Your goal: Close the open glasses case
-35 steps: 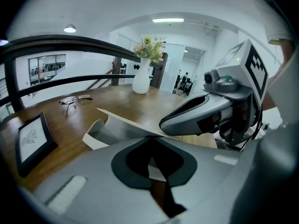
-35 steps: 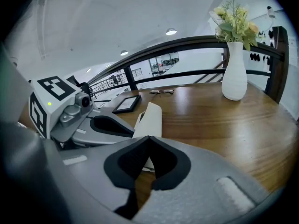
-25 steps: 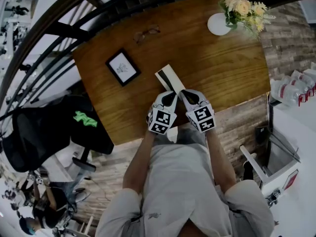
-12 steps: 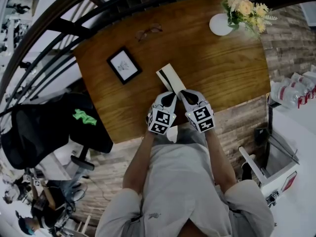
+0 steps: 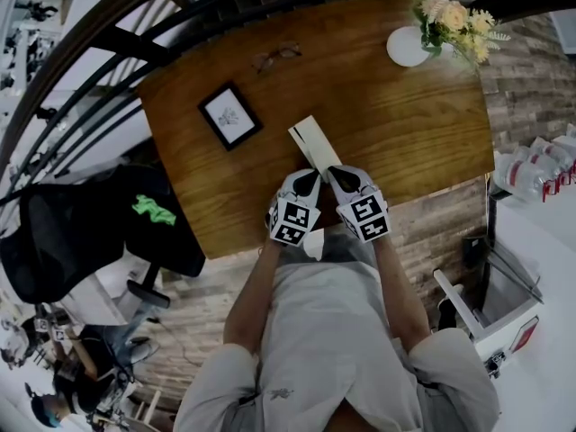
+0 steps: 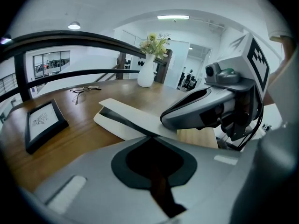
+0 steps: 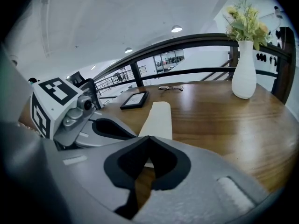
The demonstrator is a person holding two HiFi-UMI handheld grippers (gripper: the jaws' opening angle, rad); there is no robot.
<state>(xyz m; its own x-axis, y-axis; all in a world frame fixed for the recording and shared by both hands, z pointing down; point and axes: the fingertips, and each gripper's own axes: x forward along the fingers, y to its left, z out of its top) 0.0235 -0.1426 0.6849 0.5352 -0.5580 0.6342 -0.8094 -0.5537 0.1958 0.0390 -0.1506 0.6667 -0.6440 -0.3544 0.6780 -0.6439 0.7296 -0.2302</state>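
Down at the near edge of the table, the left gripper has its jaws pressed together at the tips, with nothing held in the dark hollow behind them. Its nose sits right at the near end of the glasses case. The right gripper stands just beside it at 3 o'clock, jaws likewise closed tip to tip and empty, pointing at that same end. Whether either nose touches the case I cannot tell. The cream case lies on the wood at 12 o'clock from the grippers and runs away toward 11 o'clock. It is open: the lid is lifted off the base along one long side, and a dark wedge shows between them. At 10 o'clock, well apart from the case, a black picture frame lies flat. A pair of glasses lies between 11 and 12 o'clock near the far edge, under the dark railing that curves along it. At 1 o'clock, near the far right corner, a white vase holds yellow flowers. The wood between case and vase is bare, as is the strip between case and frame. The table's near edge runs just under the gripper bodies, with plank floor beyond, and a black chair stands off the left edge near 9 o'clock.
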